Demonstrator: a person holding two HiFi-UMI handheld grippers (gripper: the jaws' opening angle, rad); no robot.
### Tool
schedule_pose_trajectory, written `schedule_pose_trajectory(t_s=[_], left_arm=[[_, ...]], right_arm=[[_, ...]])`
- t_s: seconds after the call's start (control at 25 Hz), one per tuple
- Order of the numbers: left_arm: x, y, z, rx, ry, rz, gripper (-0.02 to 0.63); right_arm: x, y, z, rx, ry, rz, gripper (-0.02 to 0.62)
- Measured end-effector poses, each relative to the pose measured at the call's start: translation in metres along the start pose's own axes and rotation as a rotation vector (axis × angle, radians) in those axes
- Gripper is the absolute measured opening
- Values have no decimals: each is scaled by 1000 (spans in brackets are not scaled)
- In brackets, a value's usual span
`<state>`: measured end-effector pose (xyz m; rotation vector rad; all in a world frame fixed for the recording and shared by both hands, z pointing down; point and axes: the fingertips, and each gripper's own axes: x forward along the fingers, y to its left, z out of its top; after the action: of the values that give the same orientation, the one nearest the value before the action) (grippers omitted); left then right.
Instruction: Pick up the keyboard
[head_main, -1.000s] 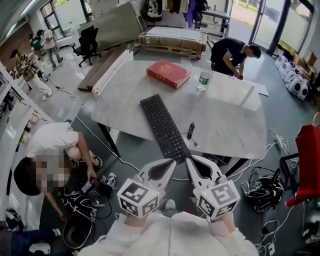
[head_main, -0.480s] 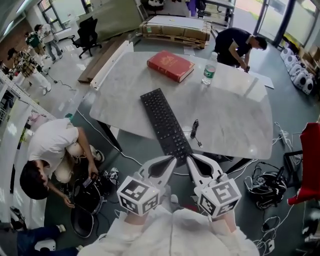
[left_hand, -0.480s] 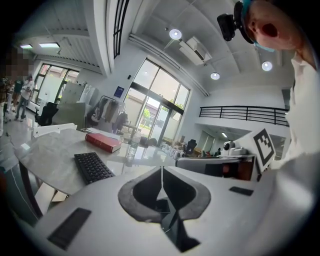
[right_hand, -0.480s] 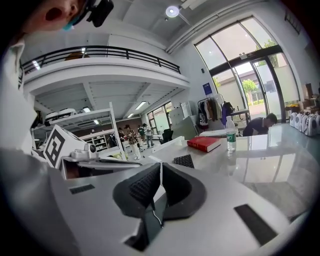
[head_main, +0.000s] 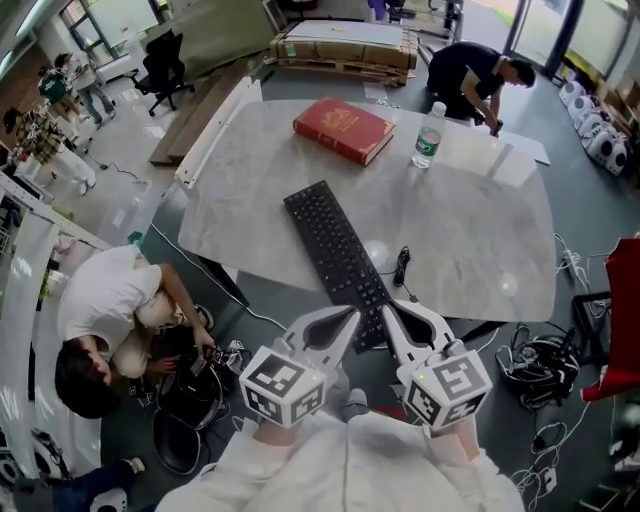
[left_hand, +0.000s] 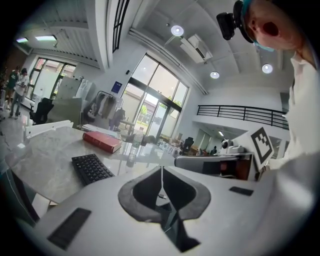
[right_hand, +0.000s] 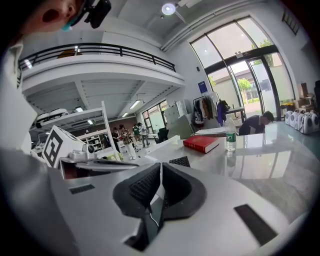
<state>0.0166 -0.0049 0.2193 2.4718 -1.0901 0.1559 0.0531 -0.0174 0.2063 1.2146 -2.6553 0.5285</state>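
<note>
Currently the left gripper (head_main: 350, 316) and right gripper (head_main: 386, 308) are hovering closed and empty, the black keyboard (head_main: 335, 252) lying just ahead, so opening both is probably coming next.

We see a black keyboard (head_main: 336, 260), red book (head_main: 343, 129), green-labelled clear bottle (head_main: 427, 136), white marbled counter (head_main: 470, 230), white tools with black-and-white marker cubes.
</note>
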Motion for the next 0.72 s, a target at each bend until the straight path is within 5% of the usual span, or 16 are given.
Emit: schedule_pose_trajectory(t_s=[0.72], left_arm=[[15, 59, 18, 56, 56, -74, 18]], right_arm=[[63, -1, 13, 23, -2, -69, 32]])
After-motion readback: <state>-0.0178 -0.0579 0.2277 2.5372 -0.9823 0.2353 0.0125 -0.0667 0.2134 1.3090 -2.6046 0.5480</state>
